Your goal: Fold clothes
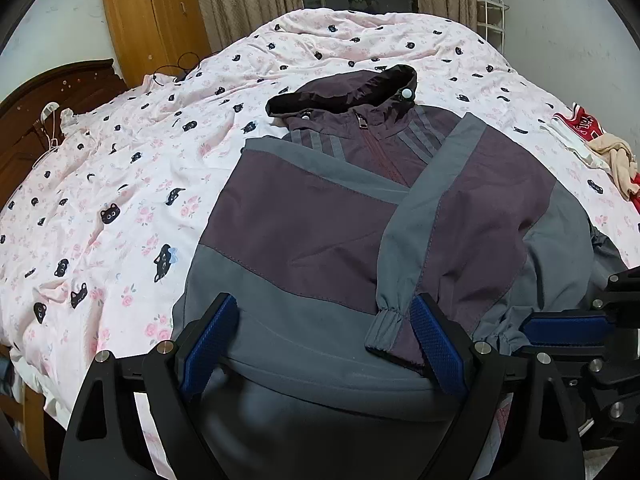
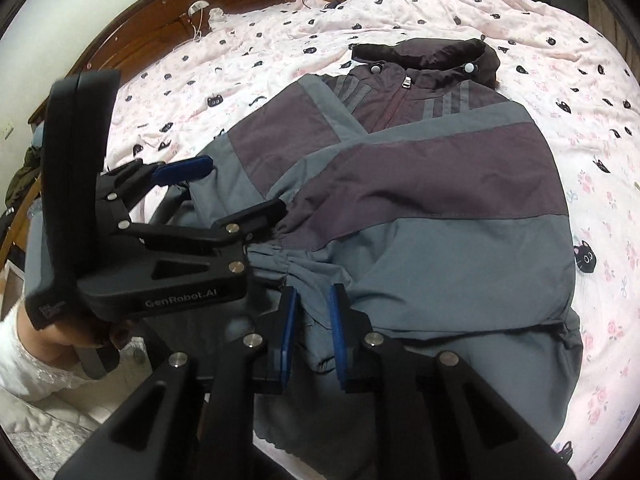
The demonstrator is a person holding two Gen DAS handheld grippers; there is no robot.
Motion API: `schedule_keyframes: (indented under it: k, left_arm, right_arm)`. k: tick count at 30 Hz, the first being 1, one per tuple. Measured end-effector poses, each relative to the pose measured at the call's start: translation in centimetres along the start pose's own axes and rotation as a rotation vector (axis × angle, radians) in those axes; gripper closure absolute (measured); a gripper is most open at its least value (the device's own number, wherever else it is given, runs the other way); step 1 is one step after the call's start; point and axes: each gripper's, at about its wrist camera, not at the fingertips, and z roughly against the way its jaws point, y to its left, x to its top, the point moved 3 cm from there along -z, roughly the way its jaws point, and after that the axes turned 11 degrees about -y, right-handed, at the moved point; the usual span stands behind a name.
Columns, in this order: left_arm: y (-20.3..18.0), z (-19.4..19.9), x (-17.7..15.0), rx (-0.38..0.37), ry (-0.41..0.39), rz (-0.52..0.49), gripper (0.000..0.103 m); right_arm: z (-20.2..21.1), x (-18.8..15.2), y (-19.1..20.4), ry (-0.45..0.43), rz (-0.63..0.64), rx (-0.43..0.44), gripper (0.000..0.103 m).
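Note:
A purple and grey zip jacket (image 1: 320,220) lies face up on the bed, hood (image 1: 348,92) at the far end, both sleeves folded across the chest. One elastic cuff (image 1: 390,324) rests near the hem. My left gripper (image 1: 324,308) hangs open and wide over the jacket's lower part, its blue pads (image 1: 212,332) apart from the cloth. In the right wrist view the left gripper (image 2: 224,196) stands at the left beside the jacket (image 2: 440,200). My right gripper (image 2: 313,304) has its jaws close together with bunched grey hem cloth filling the gap. It also shows at the right edge as the right gripper (image 1: 528,338).
A pink cat-print bedcover (image 1: 120,200) spreads around the jacket. A small pile of red, white and beige clothes (image 1: 600,148) lies at the right. A dark wooden headboard (image 1: 40,112) and a wardrobe (image 1: 152,12) stand to the left. A person's hand (image 2: 52,340) holds the left gripper.

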Motion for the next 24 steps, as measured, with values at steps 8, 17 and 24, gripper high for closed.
schedule_keyframes:
  k: [8, 17, 24]
  left_arm:
    - [1.8, 1.9, 1.6, -0.007, -0.082, 0.058, 0.017]
    - [7.1, 1.5, 3.4, 0.025, -0.115, 0.155, 0.017]
    - [8.8, -0.3, 4.8, 0.031, -0.112, 0.146, 0.017]
  right_arm:
    - [3.6, 1.7, -1.1, -0.088, -0.051, 0.053, 0.084]
    - [8.5, 4.5, -8.1, -0.208, -0.195, -0.009, 0.069]
    - [6.5, 7.3, -9.5, -0.187, -0.166, -0.073, 0.069]
